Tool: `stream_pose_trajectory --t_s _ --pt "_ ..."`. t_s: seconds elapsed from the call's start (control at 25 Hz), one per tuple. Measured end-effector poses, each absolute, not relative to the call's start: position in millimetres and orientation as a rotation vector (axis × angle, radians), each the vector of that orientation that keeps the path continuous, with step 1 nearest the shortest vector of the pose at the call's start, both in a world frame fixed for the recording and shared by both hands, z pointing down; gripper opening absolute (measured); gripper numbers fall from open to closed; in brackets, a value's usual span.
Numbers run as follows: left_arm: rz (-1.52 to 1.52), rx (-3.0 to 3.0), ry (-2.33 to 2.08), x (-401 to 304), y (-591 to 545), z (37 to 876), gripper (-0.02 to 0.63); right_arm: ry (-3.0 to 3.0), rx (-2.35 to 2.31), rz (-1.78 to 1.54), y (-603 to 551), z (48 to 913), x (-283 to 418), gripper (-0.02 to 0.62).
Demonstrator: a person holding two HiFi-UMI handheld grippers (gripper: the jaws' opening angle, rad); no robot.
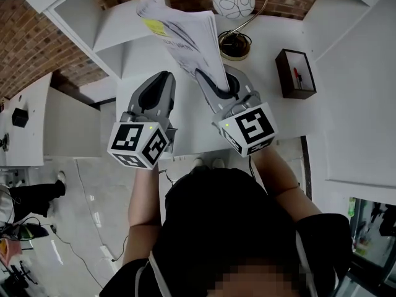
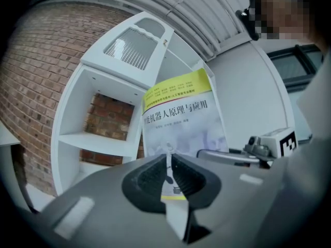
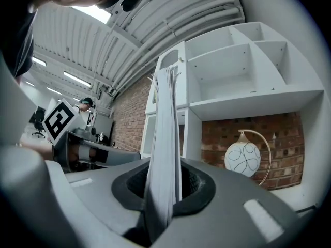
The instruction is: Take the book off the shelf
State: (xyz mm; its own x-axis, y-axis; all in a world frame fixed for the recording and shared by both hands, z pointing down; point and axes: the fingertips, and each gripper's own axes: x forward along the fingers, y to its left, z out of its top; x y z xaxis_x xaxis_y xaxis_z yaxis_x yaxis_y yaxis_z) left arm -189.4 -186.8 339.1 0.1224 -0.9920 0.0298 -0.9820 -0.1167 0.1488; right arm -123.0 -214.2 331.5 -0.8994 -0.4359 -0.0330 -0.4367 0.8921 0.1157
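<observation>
– So, where's the book (image 1: 185, 33) rn?
– Upper centre of the head view, tilted, up in the air above the white table (image 1: 272, 42), w/ the shelf (image 1: 93, 23) at upper left. Looks clear of the shelf to me, tho I can't tell if its far corner brushes the shelf edge
– And your tongs?
– My right gripper (image 1: 215, 84) is clamped on the book's near edge. In its own view the page block runs straight up btw the pads. My left gripper (image 1: 156, 86) sits just beside it, to the left, jaws together w/ nothing in them. The book's cover shows beyond its tips, not touching
– Grip good enough?
– Prob not great. I'm pinching one edge only & the pages fan a bit at the top, so I reckon it'll sag or swing if I rush
– Tips for doing it well?
– Hold the squeeze firm, then draw it toward me & away from the upper left, slow, no twist. Steer wide of the lamp (image 1: 234, 2) at top centre, which is near the book's right side, and of the dark box (image 1: 296, 73) at right. If it droops, I'd open the left & take the opposite edge for support. Then lower it flat onto bare table, centre of frame, before letting go
</observation>
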Motion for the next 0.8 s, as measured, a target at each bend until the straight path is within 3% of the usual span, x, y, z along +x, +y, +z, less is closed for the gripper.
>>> stream_pose_trajectory --t_s 0.8 --pt "-0.097 2.103 -2.014 -212 -158 402 0.032 3.252 -0.548 -0.06 -191 413 -155 0.066"
